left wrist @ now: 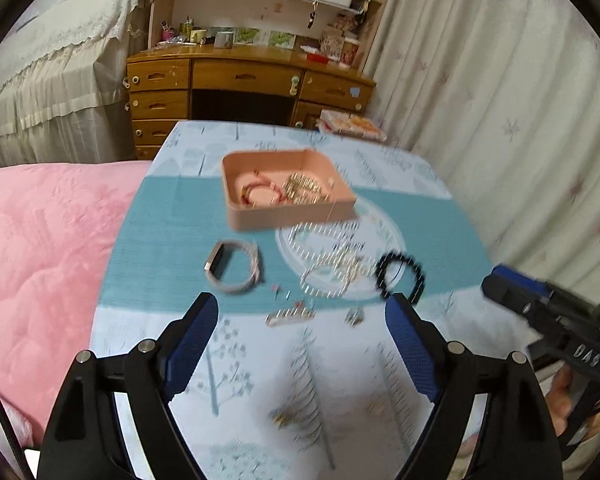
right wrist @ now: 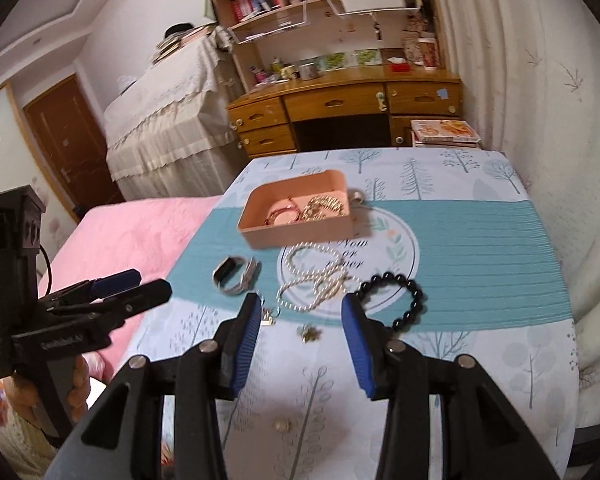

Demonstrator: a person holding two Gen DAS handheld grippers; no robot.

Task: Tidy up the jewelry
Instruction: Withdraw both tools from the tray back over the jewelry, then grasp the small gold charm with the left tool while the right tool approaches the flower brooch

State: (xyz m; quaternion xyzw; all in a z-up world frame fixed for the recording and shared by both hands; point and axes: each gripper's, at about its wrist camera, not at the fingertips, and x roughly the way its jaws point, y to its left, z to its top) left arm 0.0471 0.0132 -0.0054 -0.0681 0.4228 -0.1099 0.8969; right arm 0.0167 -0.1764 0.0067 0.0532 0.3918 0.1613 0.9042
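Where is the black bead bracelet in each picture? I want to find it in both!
Left wrist view: the black bead bracelet lies right of centre, just above the tip of the left tool's right-hand finger.
Right wrist view: the black bead bracelet lies right of centre, beside the right tool's right-hand finger.
Shared landmark: the pink box, up and to the left of the bracelet in both views.
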